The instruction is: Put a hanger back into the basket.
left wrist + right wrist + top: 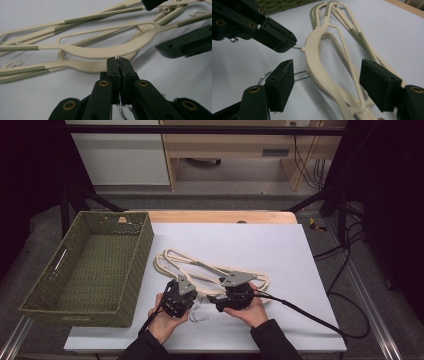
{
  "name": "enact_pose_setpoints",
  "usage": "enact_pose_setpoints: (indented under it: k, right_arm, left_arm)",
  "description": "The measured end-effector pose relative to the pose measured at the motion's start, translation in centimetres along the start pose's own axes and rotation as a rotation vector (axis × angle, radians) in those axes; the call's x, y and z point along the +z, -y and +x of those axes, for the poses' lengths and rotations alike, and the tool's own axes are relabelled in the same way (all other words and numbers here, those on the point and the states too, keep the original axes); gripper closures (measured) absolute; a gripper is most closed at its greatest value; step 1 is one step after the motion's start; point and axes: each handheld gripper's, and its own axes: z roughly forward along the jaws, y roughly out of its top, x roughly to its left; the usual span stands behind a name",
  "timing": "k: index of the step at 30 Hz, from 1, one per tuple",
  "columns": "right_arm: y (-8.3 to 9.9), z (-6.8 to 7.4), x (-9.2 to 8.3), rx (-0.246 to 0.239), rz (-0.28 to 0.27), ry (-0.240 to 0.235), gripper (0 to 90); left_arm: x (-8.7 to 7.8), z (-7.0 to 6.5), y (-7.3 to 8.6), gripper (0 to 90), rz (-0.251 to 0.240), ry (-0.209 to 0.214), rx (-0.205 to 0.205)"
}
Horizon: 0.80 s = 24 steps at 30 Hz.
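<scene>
Several cream hangers (200, 265) with ribbed green grips lie overlapping on the white board. My left gripper (191, 292) is shut on the thin metal hook (121, 110) of the nearest hanger (100, 52), its jaws pressed together right at the hanger's neck. In the right gripper view the left gripper (287, 41) pinches that wire where it enters the hanger (314, 55). My right gripper (329, 80) is open, with the hanger's curved shoulder lying between its two pads, and neither pad touches it. In the high view the right gripper (214, 297) sits just right of the left one.
A green woven basket (145, 250) stands empty at the left of the board (290, 245). A second wire hook (268, 75) lies on the board by my right gripper's left pad. Cables trail off the board's right side. A wooden edge (220, 216) runs along the back.
</scene>
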Motion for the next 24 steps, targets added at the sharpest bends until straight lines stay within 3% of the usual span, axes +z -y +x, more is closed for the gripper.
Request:
enact_pose_setpoints:
  k: [7, 13, 16, 19, 24]
  right_arm:
    - [0.5, 0.1, 1.5, -0.039, 0.045, 0.025, 38.6]
    - [0.6, 0.4, 2.4, -0.083, 0.08, 0.019, 47.6]
    - [0.7, 0.7, 3.0, -0.117, 0.105, 0.032, 55.8]
    - [0.9, 0.8, 3.2, -0.13, 0.116, 0.015, 64.2]
    - [0.9, 1.0, 3.1, -0.216, 0.113, 0.015, 68.8]
  left_arm:
    - [-0.1, -0.3, -0.2, 87.7, 0.001, -0.007, 0.011]
    - [-0.2, -0.5, -0.3, 87.7, 0.008, -0.004, 0.027]
    - [-0.3, -0.6, -0.3, 87.7, 0.011, -0.003, 0.034]
    - [-0.3, -0.7, -0.3, 87.7, 0.01, -0.003, 0.033]
    - [-0.5, -0.6, -0.4, 87.5, 0.014, 0.0, 0.045]
